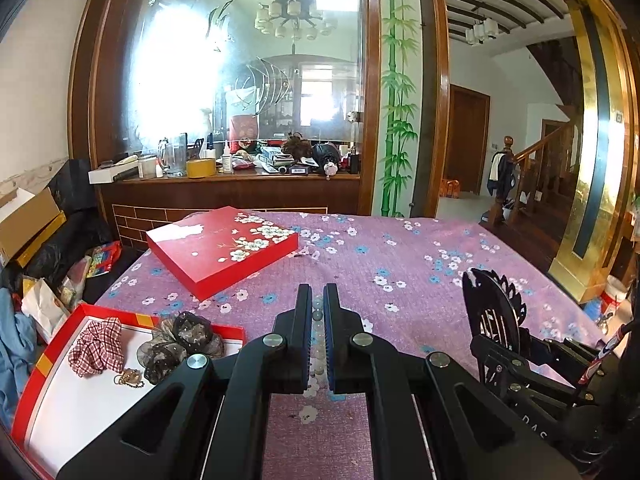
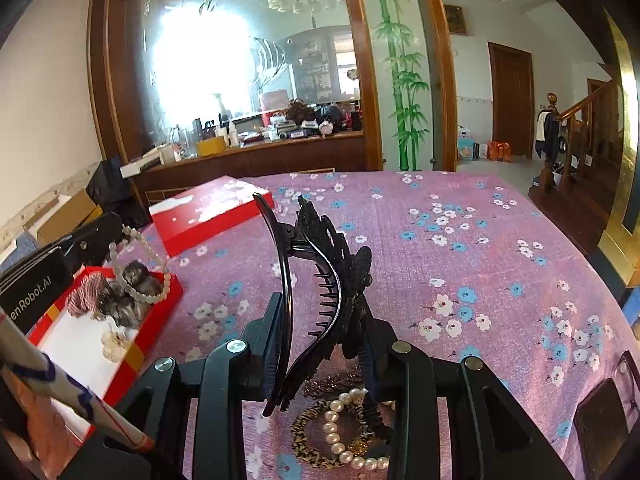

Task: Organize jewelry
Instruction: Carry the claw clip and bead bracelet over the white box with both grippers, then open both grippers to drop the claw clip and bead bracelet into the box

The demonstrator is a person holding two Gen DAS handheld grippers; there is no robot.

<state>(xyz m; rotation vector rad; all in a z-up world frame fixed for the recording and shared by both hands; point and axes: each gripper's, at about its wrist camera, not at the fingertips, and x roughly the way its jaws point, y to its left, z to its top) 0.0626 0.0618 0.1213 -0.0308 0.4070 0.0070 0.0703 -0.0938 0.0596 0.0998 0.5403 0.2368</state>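
Observation:
My left gripper [image 1: 318, 300] is shut on a pale bead bracelet [image 1: 317, 316], which hangs over the open red tray in the right wrist view [image 2: 138, 270]. The tray [image 1: 52, 360] holds a red checked scrunchie [image 1: 96, 346], a dark sheer scrunchie [image 1: 180, 344] and a small gold charm [image 1: 129, 378]. My right gripper [image 2: 320, 312] is shut on a black hair claw clip [image 2: 320, 280], held above the purple floral cloth [image 2: 460, 260]. Below it lie a pearl and leopard hairband [image 2: 332, 436] and a brown beaded piece [image 2: 332, 384].
The red floral box lid [image 1: 224, 244] lies on the cloth behind the tray. A cluttered wooden shelf [image 1: 240, 176] with a glass screen stands behind the table. Boxes and bags [image 1: 40, 264] sit on the floor at left. A dark object [image 2: 604, 412] lies at the right edge.

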